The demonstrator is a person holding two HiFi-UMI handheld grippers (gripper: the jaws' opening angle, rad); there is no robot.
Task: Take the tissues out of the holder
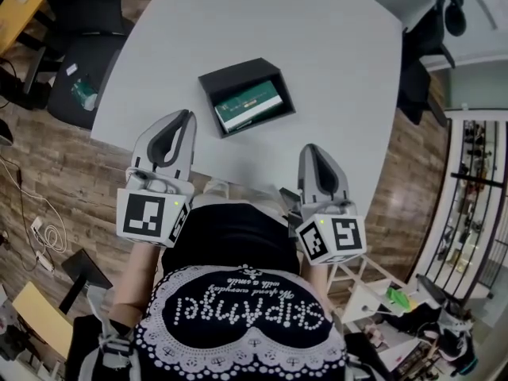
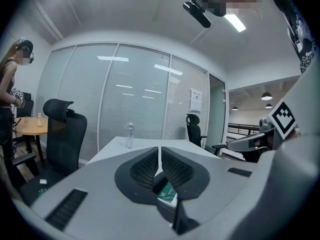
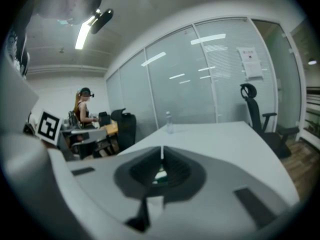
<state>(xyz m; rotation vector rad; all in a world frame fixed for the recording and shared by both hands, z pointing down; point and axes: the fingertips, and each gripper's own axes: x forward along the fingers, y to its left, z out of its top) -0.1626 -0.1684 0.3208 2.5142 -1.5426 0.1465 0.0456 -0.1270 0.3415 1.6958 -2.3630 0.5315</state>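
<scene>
Black top with white beaded print (image 1: 238, 308) seen nearest, at bottom edge. Grey two-jaw left gripper (image 1: 182, 117) held over near table edge, jaws pressed together, nothing between. Grey right gripper (image 1: 312, 149) held further right at same edge, jaws likewise closed and empty. Black rectangular open-topped holder (image 1: 230, 78) set on pale grey table (image 1: 333, 46), beyond both grippers, apart from them. Green-and-white tissue pack (image 1: 250, 105) lodged inside holder, untouched

Holder (image 1: 230, 75): frame centre, on the table (image 1: 333, 46).
Tissues (image 1: 250, 105): inside the holder.
Left gripper (image 1: 184, 117): lower left of the holder, apart from it.
Right gripper (image 1: 310, 151): lower right of the holder, over the table's lower edge.
Chair (image 1: 87, 78): upper left, beside the table.
</scene>
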